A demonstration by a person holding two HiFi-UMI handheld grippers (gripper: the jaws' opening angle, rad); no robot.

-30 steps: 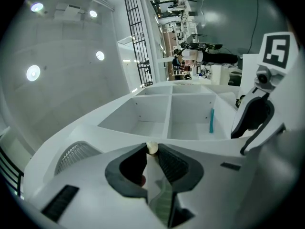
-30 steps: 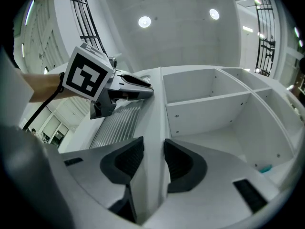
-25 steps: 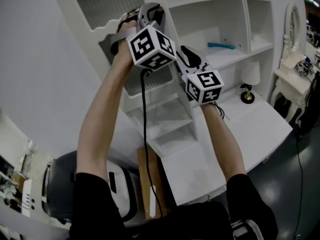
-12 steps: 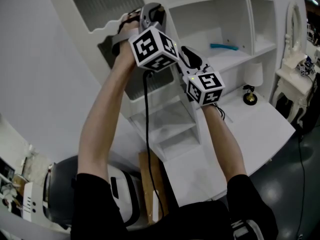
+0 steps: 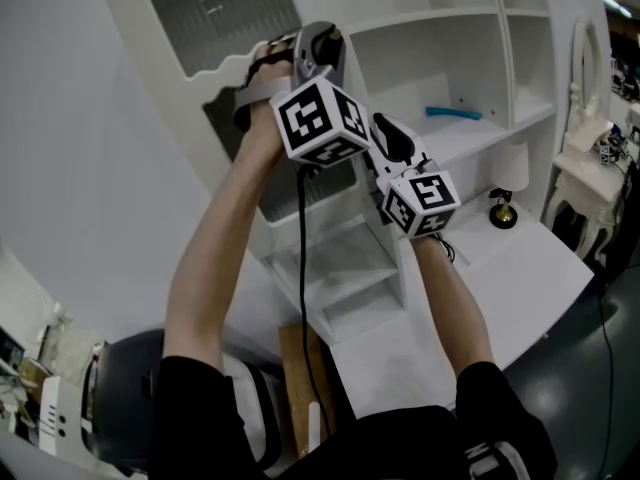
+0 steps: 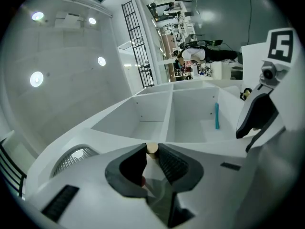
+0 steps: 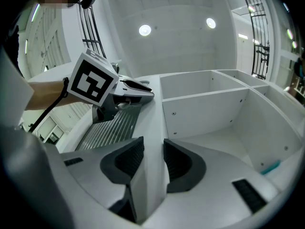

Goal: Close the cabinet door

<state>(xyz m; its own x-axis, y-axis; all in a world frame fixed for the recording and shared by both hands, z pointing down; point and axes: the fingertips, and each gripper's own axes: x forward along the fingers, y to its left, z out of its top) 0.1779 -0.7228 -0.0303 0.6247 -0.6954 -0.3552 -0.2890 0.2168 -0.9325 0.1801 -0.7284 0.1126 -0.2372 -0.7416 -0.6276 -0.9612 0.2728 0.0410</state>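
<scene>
The white cabinet door point(image 5: 215, 13), with a ribbed glass pane, stands swung out from the open shelves point(image 5: 440, 58). My left gripper point(image 5: 318, 43) is up at the door's edge, shut on a small beige knob point(image 6: 151, 148) that sits between its dark pads point(image 6: 172, 163). My right gripper point(image 5: 395, 138) is just below and to the right of it. Its jaws straddle the door's white edge point(image 7: 150, 128) and both pads press on it. The ribbed pane point(image 7: 112, 130) runs off to the left of that edge.
A teal stick point(image 5: 452, 113) lies on a middle shelf. A small lamp point(image 5: 503, 213) stands on the white desk top point(image 5: 520, 278) below. A white dressing table point(image 5: 590, 158) is at the far right, a wooden board point(image 5: 300, 368) and a grey chair point(image 5: 120, 388) near my legs.
The head view has shifted a little, so hands and cabinet sit slightly lower and to the right in the picture. Both grippers keep their holds on the door.
</scene>
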